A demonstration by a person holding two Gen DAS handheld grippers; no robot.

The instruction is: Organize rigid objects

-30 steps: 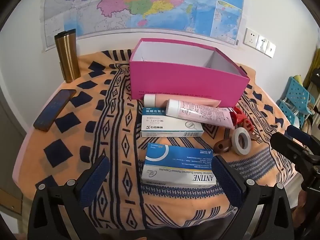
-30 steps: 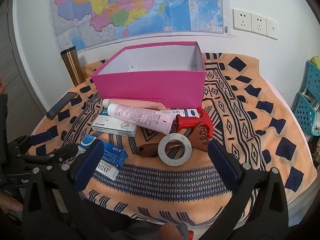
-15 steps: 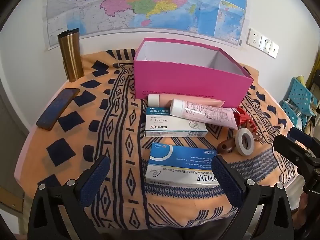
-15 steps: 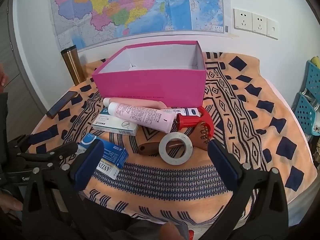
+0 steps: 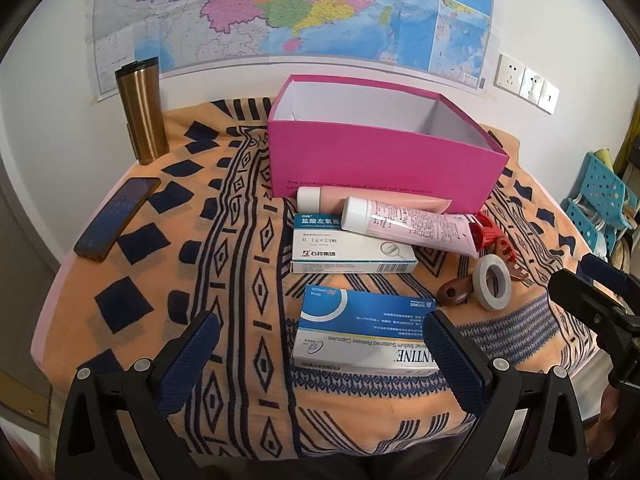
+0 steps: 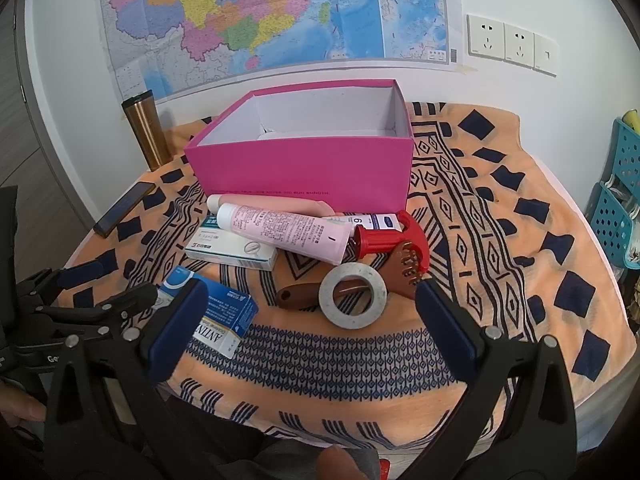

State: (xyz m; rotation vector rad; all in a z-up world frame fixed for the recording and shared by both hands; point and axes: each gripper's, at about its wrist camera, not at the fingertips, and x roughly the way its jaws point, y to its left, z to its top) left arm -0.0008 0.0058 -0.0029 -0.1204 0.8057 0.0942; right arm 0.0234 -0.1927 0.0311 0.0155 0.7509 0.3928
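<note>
An open pink box (image 5: pixel 384 160) (image 6: pixel 304 168) stands at the back of the patterned cloth. In front of it lie a peach tube (image 5: pixel 376 200), a pink tube (image 5: pixel 412 226) (image 6: pixel 280 230), a white medicine box (image 5: pixel 352 252) (image 6: pixel 232 248), a blue medicine box (image 5: pixel 364 332) (image 6: pixel 216 316), a tape roll (image 5: pixel 493 282) (image 6: pixel 354 296), a brown comb (image 6: pixel 406 268) and a red tool (image 6: pixel 386 236). My left gripper (image 5: pixel 320 360) is open just before the blue box. My right gripper (image 6: pixel 312 328) is open, just before the tape roll.
A gold tumbler (image 5: pixel 142 114) stands at the back left near the wall. A dark phone (image 5: pixel 118 212) lies at the left edge of the cloth. Blue plastic baskets (image 5: pixel 600 200) stand off the right side. A map hangs on the wall.
My left gripper has moved forward and slightly right, nearing the blue medicine box. The right gripper has edged slightly forward. The objects have not moved.
</note>
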